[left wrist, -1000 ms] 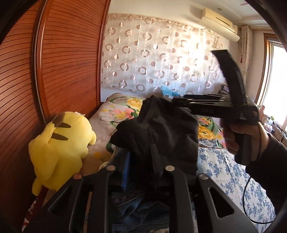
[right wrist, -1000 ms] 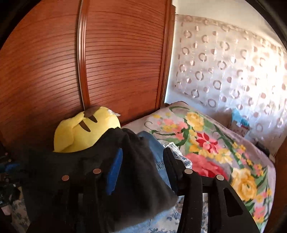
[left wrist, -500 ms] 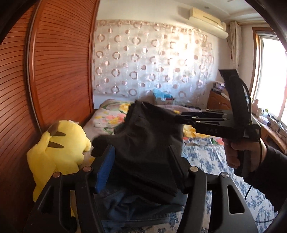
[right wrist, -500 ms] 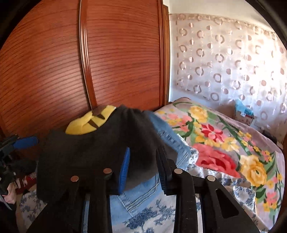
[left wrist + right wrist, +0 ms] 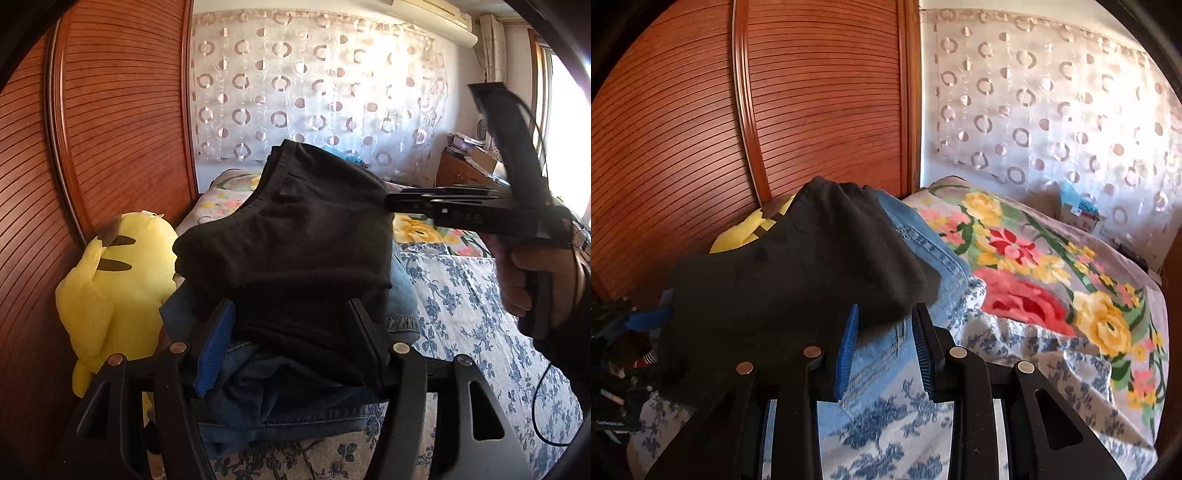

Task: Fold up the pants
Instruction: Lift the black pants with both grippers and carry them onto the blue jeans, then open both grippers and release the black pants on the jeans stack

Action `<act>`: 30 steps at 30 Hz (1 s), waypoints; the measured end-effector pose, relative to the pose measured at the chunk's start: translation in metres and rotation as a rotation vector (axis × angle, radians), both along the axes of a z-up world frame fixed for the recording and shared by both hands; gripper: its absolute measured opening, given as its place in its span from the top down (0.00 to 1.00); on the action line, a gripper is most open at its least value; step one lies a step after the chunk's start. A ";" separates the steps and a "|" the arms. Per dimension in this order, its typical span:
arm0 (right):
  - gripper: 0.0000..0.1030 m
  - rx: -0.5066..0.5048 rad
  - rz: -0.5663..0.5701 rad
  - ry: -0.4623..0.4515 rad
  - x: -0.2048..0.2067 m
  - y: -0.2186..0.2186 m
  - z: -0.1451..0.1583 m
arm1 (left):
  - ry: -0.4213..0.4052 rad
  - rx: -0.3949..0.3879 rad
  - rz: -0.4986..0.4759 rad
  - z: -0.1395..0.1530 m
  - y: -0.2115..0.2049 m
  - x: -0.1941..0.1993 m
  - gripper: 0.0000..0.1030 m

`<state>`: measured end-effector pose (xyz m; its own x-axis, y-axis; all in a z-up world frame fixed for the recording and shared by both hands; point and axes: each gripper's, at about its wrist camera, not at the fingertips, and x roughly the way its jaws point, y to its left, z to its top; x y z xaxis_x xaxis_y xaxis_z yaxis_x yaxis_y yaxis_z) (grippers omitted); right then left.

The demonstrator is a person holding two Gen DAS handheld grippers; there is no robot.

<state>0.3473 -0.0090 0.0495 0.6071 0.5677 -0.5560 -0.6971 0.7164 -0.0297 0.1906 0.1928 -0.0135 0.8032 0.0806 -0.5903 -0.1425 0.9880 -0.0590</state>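
The folded black pants [image 5: 295, 243] lie on top of folded blue jeans [image 5: 280, 406] on the bed. My left gripper [image 5: 291, 328] stands open, its fingers either side of the near edge of the black pants. My right gripper [image 5: 882, 328] is open too, its blue-padded fingers [image 5: 846, 350] around a corner of the black pants [image 5: 798, 273]. In the left wrist view the right gripper [image 5: 391, 201] reaches in from the right and touches the far right edge of the pants. The jeans [image 5: 923, 251] show under the black cloth.
A yellow plush toy [image 5: 107, 291] sits against the slatted wooden wardrobe door [image 5: 122, 110] at the left. The bed has a blue-flowered sheet [image 5: 472, 325] and a bright flowered blanket [image 5: 1027, 258]. A curtain [image 5: 317, 88] hangs behind; a wooden cabinet [image 5: 461, 173] stands at the right.
Both grippers have opened and let go of the black pants, which have come down onto the jeans. The left gripper has drawn back a little.
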 end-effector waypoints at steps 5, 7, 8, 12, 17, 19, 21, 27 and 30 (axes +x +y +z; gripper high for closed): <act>0.70 0.011 -0.028 -0.003 -0.028 -0.013 -0.001 | -0.007 -0.005 -0.026 0.002 -0.006 -0.008 0.23; 0.70 0.017 -0.039 0.001 -0.036 -0.017 -0.004 | -0.008 0.001 -0.037 0.003 -0.008 -0.010 0.21; 0.70 0.021 -0.046 0.004 -0.041 -0.020 -0.005 | -0.010 0.003 -0.042 0.003 -0.010 -0.011 0.19; 0.70 0.024 -0.065 0.005 -0.058 -0.030 -0.009 | -0.027 -0.008 -0.067 0.007 -0.017 -0.017 0.16; 0.70 0.029 -0.089 0.007 -0.077 -0.043 -0.010 | -0.058 0.011 -0.074 0.013 -0.029 -0.025 0.16; 0.70 0.032 -0.096 0.008 -0.084 -0.049 -0.011 | -0.063 0.006 -0.075 0.014 -0.031 -0.026 0.16; 0.70 0.033 -0.106 0.007 -0.090 -0.053 -0.010 | -0.065 0.014 -0.074 0.015 -0.036 -0.028 0.16; 0.57 0.035 -0.155 -0.024 -0.120 -0.067 -0.009 | -0.047 0.033 -0.116 0.014 -0.054 -0.029 0.16; 0.50 0.041 -0.184 -0.031 -0.138 -0.075 -0.011 | -0.036 0.038 -0.138 0.012 -0.065 -0.029 0.16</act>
<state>0.2090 -0.0836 0.0383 0.7192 0.4676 -0.5139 -0.5536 0.8326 -0.0171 0.1611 0.1280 -0.0013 0.8290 -0.0105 -0.5591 -0.0033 0.9997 -0.0237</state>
